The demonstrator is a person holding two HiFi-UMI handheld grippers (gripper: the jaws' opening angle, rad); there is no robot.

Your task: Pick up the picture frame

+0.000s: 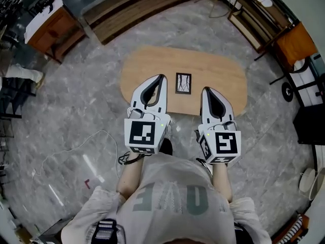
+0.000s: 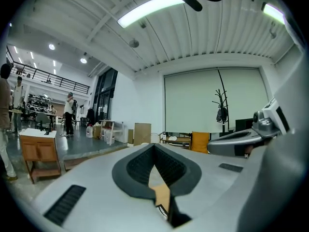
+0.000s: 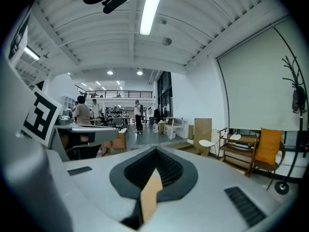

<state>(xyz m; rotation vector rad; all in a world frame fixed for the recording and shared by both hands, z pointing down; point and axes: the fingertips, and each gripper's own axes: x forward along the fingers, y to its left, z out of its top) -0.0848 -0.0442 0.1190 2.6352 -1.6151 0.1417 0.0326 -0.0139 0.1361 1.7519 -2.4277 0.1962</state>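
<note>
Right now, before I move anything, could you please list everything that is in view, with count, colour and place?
table: one, light wood, oval, middle of the grey floor
picture frame: one, dark border, flat on the table between the two gripper tips
cabinet: one, brown wood with a white top, far left
chair: one, orange, far right
cable: one, white, on the floor at the left
coat stand: one, black, by the pale wall
shirt: one, grey, on the person
left gripper: one, white and dark, jaws together, empty, over the table's near edge
right gripper: one, white and dark, jaws together, empty, beside the frame
</note>
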